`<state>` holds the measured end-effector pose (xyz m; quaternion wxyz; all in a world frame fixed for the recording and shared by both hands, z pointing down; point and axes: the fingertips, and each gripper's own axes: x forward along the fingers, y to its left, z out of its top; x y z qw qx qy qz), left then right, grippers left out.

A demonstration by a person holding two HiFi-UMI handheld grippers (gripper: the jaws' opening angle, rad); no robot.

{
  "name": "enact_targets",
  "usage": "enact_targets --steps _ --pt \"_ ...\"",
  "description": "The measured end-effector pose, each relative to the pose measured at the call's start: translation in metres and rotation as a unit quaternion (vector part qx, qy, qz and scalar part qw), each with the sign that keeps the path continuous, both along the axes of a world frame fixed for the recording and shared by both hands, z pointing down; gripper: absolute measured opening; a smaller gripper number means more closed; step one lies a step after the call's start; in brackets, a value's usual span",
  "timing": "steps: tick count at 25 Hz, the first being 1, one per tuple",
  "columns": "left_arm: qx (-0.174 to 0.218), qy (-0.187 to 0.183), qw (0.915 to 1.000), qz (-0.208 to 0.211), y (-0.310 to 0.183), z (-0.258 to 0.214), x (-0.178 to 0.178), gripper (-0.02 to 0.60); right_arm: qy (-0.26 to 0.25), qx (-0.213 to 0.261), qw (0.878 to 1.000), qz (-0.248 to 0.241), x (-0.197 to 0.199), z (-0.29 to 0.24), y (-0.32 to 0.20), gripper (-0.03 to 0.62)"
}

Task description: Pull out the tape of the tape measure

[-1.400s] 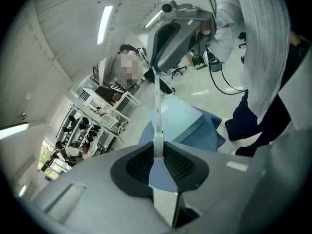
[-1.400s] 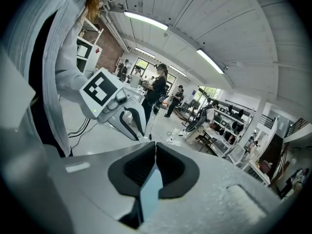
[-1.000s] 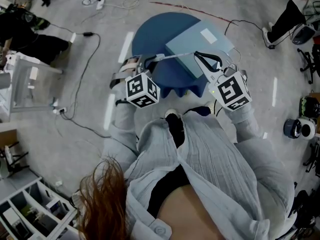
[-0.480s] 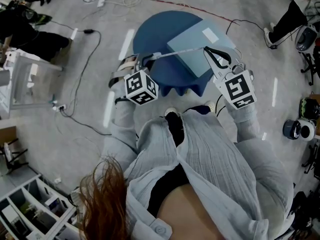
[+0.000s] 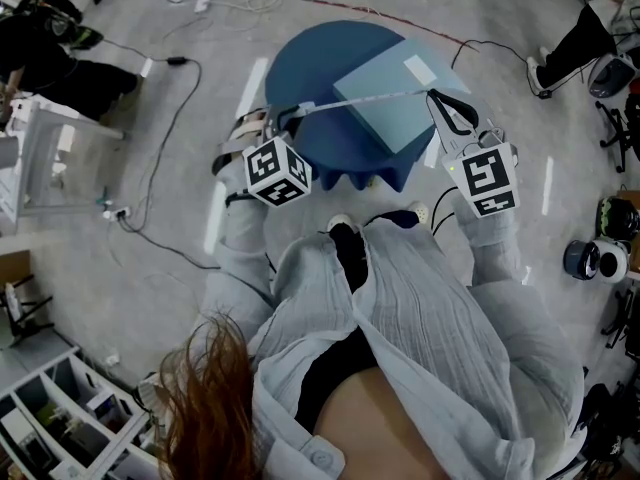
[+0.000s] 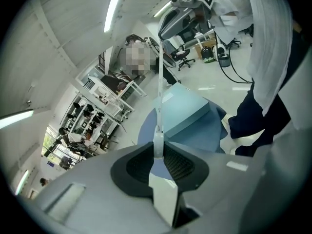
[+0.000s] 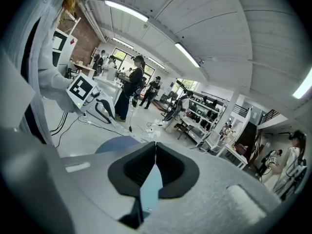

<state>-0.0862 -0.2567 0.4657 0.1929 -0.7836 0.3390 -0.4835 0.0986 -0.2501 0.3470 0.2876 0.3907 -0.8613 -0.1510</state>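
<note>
Head view: the tape (image 5: 365, 99) hangs taut in the air as a thin pale line between my two grippers, above the table and touching nothing else
Case (image 5: 303, 109): a small white lump at the tape's left end, which I take for the body of the tape measure
Left gripper (image 5: 292, 118): pressed together on that case; its own view shows the white piece pinched at the pad tips, with the tape running away from it
Right gripper (image 5: 441, 103): pads closed on the tape's free end, nothing else between them
Done: a good length is already out, reaching right across the box
Left: I judge more could be drawn by parting my hands further; how much tape remains inside I cannot tell
Table (image 5: 310, 58): round, dark blue, under the tape
Box (image 5: 400, 126): flat, light blue, lying on the table with a white label on top; it is closed, so I see no contents
Shelves (image 5: 60, 418): open compartments at lower left, contents too small to name
</note>
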Motion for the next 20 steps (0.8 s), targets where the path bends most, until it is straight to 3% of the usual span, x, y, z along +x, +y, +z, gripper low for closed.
enact_targets --steps 11,20 --pt "-0.007 0.004 1.0000 -0.003 0.005 0.001 -0.009 0.086 0.008 -0.003 0.999 0.044 0.031 0.007 0.001 0.012" --pt "-0.010 -0.017 0.9996 -0.019 0.003 0.005 -0.023 0.086 0.018 0.010 0.995 0.100 0.067 0.002 -0.004 0.012"
